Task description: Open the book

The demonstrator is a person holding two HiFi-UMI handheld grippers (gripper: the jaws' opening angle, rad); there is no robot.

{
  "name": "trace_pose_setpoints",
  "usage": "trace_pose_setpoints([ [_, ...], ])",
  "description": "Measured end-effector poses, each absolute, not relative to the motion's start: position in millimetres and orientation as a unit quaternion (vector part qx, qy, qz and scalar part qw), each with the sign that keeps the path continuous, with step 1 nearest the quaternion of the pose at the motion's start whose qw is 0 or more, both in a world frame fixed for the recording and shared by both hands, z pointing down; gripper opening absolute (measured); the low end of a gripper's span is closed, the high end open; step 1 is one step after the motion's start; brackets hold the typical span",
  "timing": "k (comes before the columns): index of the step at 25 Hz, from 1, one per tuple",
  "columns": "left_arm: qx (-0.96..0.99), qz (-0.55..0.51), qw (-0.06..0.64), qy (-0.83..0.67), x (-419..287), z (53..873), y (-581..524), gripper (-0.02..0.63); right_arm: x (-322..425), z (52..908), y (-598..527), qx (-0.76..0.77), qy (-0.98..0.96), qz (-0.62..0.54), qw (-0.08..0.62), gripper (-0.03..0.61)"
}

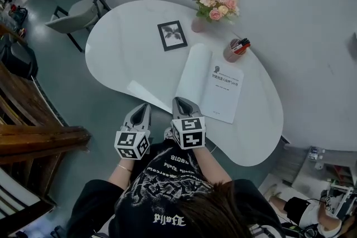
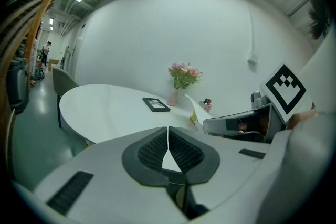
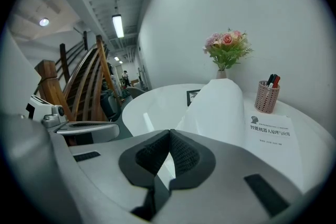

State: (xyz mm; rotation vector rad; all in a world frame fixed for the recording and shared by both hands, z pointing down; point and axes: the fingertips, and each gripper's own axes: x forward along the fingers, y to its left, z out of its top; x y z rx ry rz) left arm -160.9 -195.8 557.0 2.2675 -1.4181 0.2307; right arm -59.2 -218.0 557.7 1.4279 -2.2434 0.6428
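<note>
White paperback book [image 1: 223, 92] lies on the glossy white oval table [image 1: 125, 53] in the head view, its first page flat and its thin cover [image 1: 192, 72] standing raised at the page's 9 o'clock. The right gripper [image 1: 180, 102] meets the cover's 6 o'clock corner. The left gripper [image 1: 144, 108] hangs apart at the book's 8 o'clock, near the table's edge.

In the left gripper view its pads meet on nothing, and the book [image 2: 195, 110] sits well ahead at 1 o'clock.

In the right gripper view the fingers are pressed together, seemingly on the lower edge of the cover [image 3: 220, 107], which arches up at 12 o'clock. I judge the cover light, floppy and easily creased. It is best pinched at its free outer edge, away from the spine.
</note>
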Motion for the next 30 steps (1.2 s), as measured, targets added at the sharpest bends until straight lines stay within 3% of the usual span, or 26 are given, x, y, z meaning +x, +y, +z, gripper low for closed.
trace_pose_setpoints([
  [30,0.808,0.093,0.230,-0.535,-188,562,-197,0.025,-114,605,-235,0.463,-0.808,0.275,0.237,0.028],
])
